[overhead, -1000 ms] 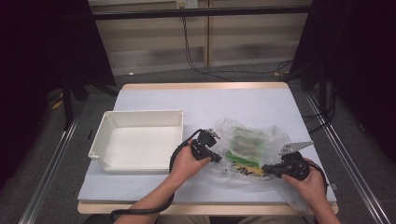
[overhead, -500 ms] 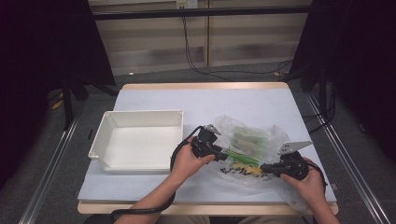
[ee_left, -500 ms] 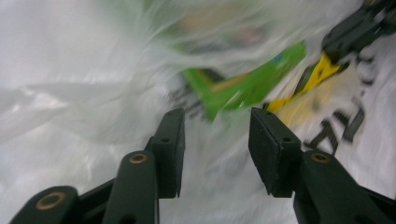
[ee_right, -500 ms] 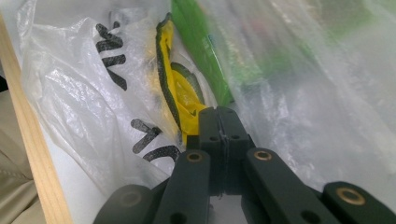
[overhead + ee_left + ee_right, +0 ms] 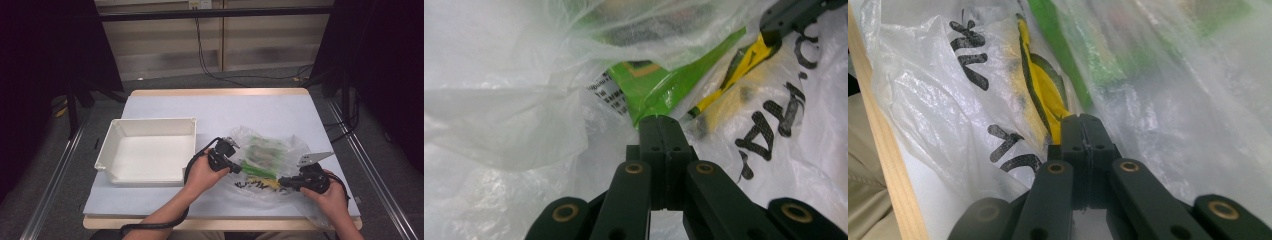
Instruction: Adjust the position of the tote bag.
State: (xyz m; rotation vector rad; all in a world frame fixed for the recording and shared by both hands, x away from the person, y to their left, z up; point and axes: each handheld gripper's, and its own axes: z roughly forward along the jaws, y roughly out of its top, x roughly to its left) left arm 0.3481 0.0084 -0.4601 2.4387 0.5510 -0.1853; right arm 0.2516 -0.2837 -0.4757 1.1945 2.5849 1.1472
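Table (image 5: 260, 112) with a pale grey-blue top carries an empty white rectangular plastic bin (image 5: 150, 150) at left and a crumpled clear plastic bag (image 5: 270, 165) at right, holding green and yellow packets (image 5: 649, 90). Thin, slippery film likely tears; pinching bunched folds seems safest. Left gripper (image 5: 235, 169) and right gripper (image 5: 286, 183) both pinch the film, jaws closed.

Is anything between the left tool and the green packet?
Yes: the clear bag drapes over the green packet. The left tool, jaws just closed, is shut at the packet's lower corner; whether film is pinched is unclear.
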